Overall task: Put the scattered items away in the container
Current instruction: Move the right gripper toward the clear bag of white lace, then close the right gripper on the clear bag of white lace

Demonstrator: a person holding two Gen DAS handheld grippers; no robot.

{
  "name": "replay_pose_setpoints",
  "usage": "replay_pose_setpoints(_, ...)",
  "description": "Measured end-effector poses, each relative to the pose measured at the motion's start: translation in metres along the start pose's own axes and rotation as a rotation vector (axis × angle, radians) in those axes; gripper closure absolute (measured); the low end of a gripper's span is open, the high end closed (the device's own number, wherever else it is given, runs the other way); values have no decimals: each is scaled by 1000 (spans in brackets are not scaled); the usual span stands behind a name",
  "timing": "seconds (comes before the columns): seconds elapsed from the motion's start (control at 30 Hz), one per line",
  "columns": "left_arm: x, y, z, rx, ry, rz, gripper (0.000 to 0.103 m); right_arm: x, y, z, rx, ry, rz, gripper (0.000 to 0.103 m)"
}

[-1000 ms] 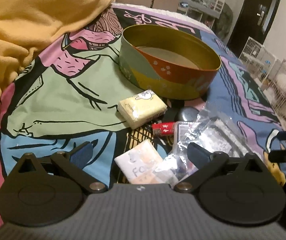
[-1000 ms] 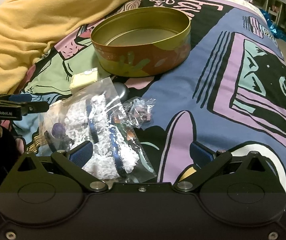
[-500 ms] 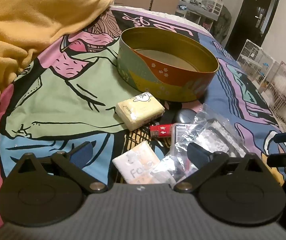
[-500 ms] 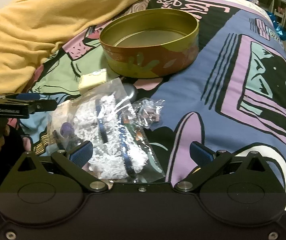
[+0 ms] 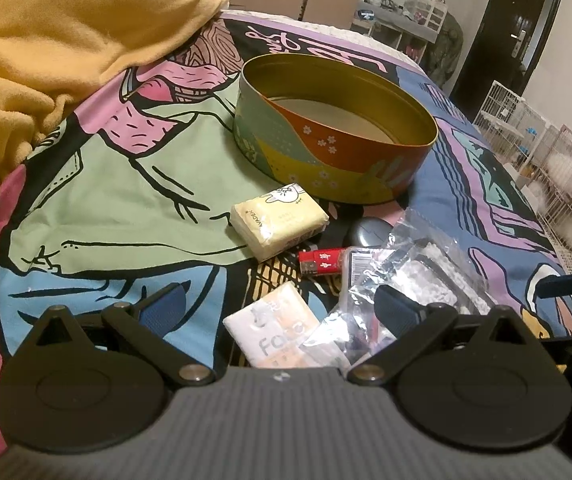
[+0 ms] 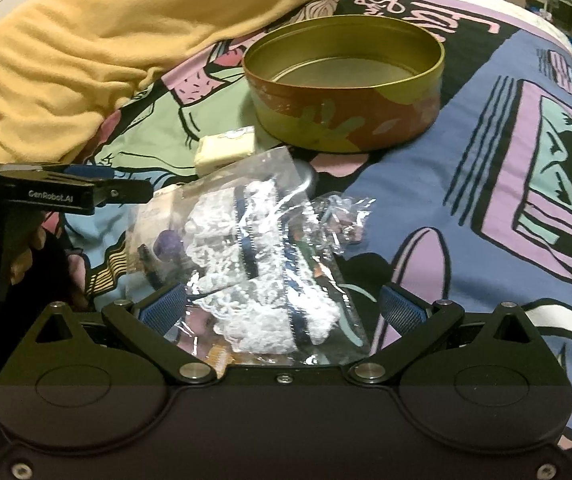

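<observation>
Bed with cartoon-print cover [image 5: 126, 184]: scattered items lie just short of the empty tin [image 5: 337, 128].
I hold both hand-held grippers spread, left [image 5: 282, 308] over the tissue pack [image 5: 282, 332], right [image 6: 284, 304] straddling the lace bag [image 6: 254, 264], ready to pinch.

Black left gripper [image 5: 280, 310] & right gripper [image 6: 284, 306], blue ribbed pads, silver pivot screws, "GenRobot.AI" marking.

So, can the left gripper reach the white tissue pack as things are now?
Probably yes: the left gripper is open and the white tissue pack lies between its fingers, though a clear plastic bag overlaps its right edge.
</observation>
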State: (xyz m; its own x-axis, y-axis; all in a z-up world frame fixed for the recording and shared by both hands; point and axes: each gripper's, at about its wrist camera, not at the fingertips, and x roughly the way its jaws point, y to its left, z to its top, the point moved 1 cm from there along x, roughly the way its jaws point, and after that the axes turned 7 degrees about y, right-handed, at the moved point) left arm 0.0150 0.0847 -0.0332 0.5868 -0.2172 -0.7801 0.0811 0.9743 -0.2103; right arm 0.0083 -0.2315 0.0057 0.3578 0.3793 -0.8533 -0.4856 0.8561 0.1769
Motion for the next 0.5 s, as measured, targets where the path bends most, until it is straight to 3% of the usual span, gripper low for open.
replay_pose_setpoints(0.5,2,2,1,-4,4,-3,0,21,15,6,-65,39,22,0)
